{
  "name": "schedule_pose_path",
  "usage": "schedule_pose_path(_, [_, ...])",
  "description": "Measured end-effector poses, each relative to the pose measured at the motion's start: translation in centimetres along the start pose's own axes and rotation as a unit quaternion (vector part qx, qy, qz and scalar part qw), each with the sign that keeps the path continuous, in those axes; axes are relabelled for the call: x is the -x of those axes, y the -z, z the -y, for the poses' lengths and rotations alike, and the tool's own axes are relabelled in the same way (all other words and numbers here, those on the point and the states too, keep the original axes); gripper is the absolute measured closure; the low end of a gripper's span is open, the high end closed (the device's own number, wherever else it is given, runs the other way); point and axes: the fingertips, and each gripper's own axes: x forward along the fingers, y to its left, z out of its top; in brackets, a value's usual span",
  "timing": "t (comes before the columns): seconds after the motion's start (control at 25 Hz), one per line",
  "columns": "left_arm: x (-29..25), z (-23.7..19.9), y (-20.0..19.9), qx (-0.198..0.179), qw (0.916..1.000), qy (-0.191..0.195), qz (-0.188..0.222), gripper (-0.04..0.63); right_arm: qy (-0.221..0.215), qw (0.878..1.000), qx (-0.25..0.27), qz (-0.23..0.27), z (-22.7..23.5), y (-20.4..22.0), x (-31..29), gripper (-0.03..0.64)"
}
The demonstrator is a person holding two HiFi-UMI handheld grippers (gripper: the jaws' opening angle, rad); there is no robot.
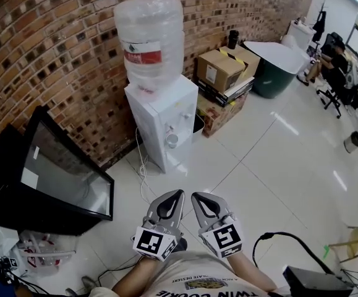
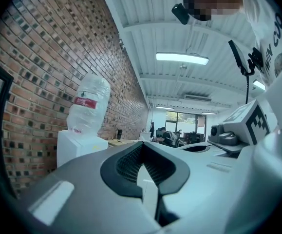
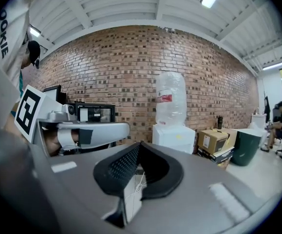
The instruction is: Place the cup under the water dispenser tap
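The person's shirt (image 1: 197, 283), just behind the left gripper (image 1: 177, 193) and right gripper (image 1: 197, 196), reads "TWIN COOKIE" under a smaller line ending in "DESSERT". Ahead of the grippers, the water bottle (image 1: 149, 36) carries a red-and-white label (image 1: 143, 52) and the cardboard box (image 1: 225, 67) a white sticker (image 1: 211, 74). The print on both is too small to read.

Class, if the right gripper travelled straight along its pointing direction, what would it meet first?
Likely the water dispenser, though it sits slightly right of the line and depth is unclear.
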Motion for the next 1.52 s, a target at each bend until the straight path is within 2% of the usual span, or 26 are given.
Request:
schedule_pose_path(0.24, [2.3,5.4,0.5,-0.018,0.9998,0.002,0.000,0.604,-0.001,1.000,-0.008,0.023,-0.8,0.8,5.3,0.611])
schedule_pose_path(0.48, [5.8,10.8,1.5,-0.033,0.9994,-0.012,0.000,0.604,-0.014,0.999,-0.011,0.036,-3.4,2.8,11.3,0.611])
schedule_pose_path(0.68, [9.4,13.3,2.3,-0.030,0.9987,-0.041,-0.008,0.604,-0.023,0.999,-0.025,0.032,-5.6,4.4,15.8,0.611])
schedule_pose_path(0.84, [11.2,15.2,1.9,-0.039,0.9980,-0.048,-0.013,0.604,-0.029,0.999,-0.032,0.031,-7.1,4.9,18.3,0.611])
schedule_pose_path(1.16, [13.5,17.2,1.7,-0.042,0.9979,-0.047,-0.018,0.604,-0.035,0.998,-0.028,0.043,-9.0,3.9,20.1,0.612])
schedule_pose_path(1.32, [14.0,17.6,1.4,-0.041,0.9981,-0.044,-0.017,0.604,-0.028,0.999,-0.023,0.019,-9.1,3.3,20.3,0.612])
schedule_pose_path(1.52, [14.6,17.5,1.5,-0.043,0.9980,-0.043,-0.015,0.604,-0.032,0.998,-0.022,0.047,-9.9,3.2,19.7,0.612])
